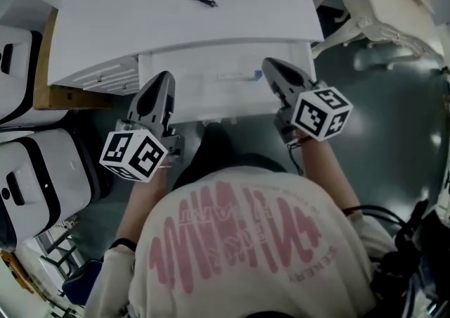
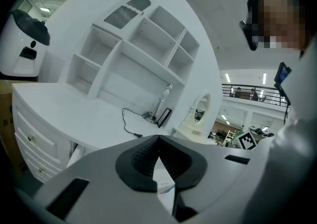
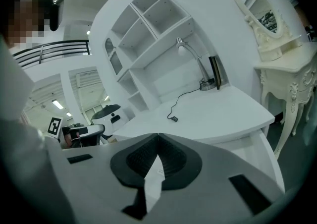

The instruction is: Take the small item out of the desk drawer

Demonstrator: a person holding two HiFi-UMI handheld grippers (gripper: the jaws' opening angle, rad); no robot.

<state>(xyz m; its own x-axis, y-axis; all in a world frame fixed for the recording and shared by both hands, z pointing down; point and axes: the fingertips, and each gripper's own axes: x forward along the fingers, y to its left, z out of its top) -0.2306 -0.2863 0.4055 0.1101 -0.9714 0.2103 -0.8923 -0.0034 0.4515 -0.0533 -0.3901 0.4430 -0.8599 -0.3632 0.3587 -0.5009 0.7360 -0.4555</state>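
Note:
The white desk's drawer (image 1: 211,109) stands pulled out under the desk top (image 1: 183,21). Inside it lies a small white item with a blue end (image 1: 240,76). My left gripper (image 1: 164,79) hovers over the drawer's left front, its jaws shut with nothing between them. My right gripper (image 1: 268,65) is over the drawer's right side, close to the item's blue end, and is also shut and empty. In the left gripper view the closed jaws (image 2: 158,138) point at the desk, and the small item (image 2: 166,186) shows through the gap below them. The right gripper view shows its tips (image 3: 158,135) meeting.
A black cable with a plug (image 1: 206,3) lies on the desk top. A desk lamp (image 3: 197,63) and shelf unit (image 2: 138,44) stand at the back. Side drawers (image 1: 105,77) are at the left, white machines (image 1: 31,169) farther left, a cream dressing table (image 1: 380,0) at the right.

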